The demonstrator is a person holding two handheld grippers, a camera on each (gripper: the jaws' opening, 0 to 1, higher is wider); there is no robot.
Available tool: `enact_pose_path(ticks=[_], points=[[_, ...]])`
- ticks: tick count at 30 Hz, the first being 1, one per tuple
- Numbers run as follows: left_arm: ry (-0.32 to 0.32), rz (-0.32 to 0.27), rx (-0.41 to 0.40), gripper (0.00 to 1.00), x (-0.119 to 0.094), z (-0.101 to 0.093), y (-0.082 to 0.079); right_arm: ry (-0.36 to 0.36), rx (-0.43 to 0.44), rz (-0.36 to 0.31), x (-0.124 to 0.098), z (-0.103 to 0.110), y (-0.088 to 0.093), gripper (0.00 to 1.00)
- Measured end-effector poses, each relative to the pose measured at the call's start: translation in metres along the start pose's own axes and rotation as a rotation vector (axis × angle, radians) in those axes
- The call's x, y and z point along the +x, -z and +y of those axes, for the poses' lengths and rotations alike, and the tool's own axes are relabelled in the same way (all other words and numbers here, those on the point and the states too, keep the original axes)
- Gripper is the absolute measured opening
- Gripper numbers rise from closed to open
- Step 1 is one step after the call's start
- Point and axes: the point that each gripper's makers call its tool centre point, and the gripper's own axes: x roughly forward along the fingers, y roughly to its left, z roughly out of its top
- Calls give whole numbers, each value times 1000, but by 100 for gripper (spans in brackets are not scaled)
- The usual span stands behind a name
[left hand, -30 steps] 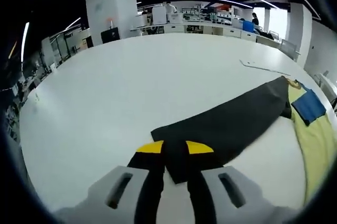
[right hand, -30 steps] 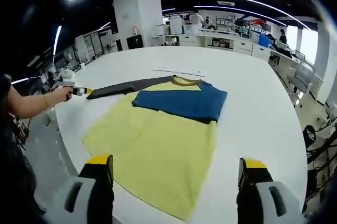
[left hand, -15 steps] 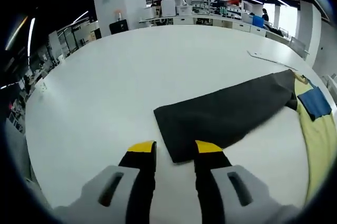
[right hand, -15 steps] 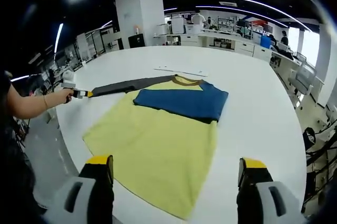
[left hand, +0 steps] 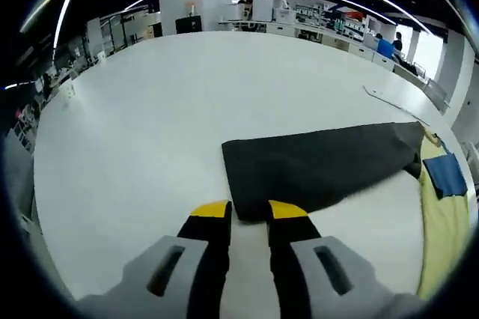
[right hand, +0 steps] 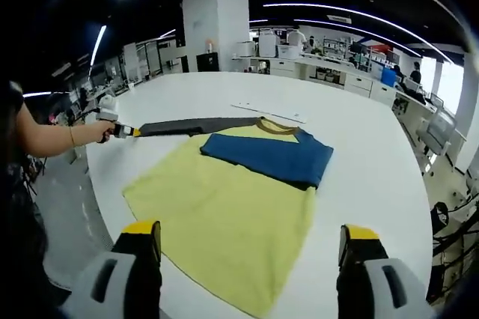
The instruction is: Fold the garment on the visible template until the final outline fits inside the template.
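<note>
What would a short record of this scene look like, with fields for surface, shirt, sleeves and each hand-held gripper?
surface: white table
shirt: yellow body, lying flat
blue sleeve: folded across the chest
dark sleeve: stretched out flat to the side
left hand-held gripper: jaws close together at the dark sleeve's end; grip unclear
right hand-held gripper: open, holding nothing, near the shirt's hem

The left gripper [left hand: 249,213] rises from the bottom centre of the frame, its yellow-tipped jaws a narrow gap apart at the near cuff edge of a dark grey sleeve [left hand: 322,169]. The sleeve lies flat on the white table [left hand: 150,109], running to the right edge, where yellow shirt fabric [left hand: 441,222] and a blue panel [left hand: 447,174] show.
</note>
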Motion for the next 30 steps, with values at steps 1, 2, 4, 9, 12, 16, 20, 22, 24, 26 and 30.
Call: enact_pose_path(ticks=[1,2,4,9,12,16,20,22,24,26,30], points=[[-5,-3,0,13,-1,0,0,-2,1,5,0,0,2,100],[-7,-5,-6,13,-1,0,0,-3,0,9,0,1,3,100],[-20,-8,-18,12,-2,0,1,-5,-5,20,0,1,6,100],[-15,5,8,6,-4,-7,-1,2,-7,33,2,-1,8,100],[-5,7,105,1,-5,-8,-5,5,-17,36,2,-2,8,100],[25,-20,105,0,-2,-3,-19,4,-17,33,3,-3,6,100],[52,-84,128,0,0,-2,-41,6,-23,40,1,-4,9,100],[52,-86,130,0,1,0,-47,5,-19,42,1,-4,10,100],[51,-94,136,0,2,1,-52,7,-18,49,1,-4,12,100],[54,-106,151,0,4,1,-57,8,-16,48,0,-4,13,100],[67,-111,194,0,9,-1,-65,13,-14,44,-2,-5,12,100]])
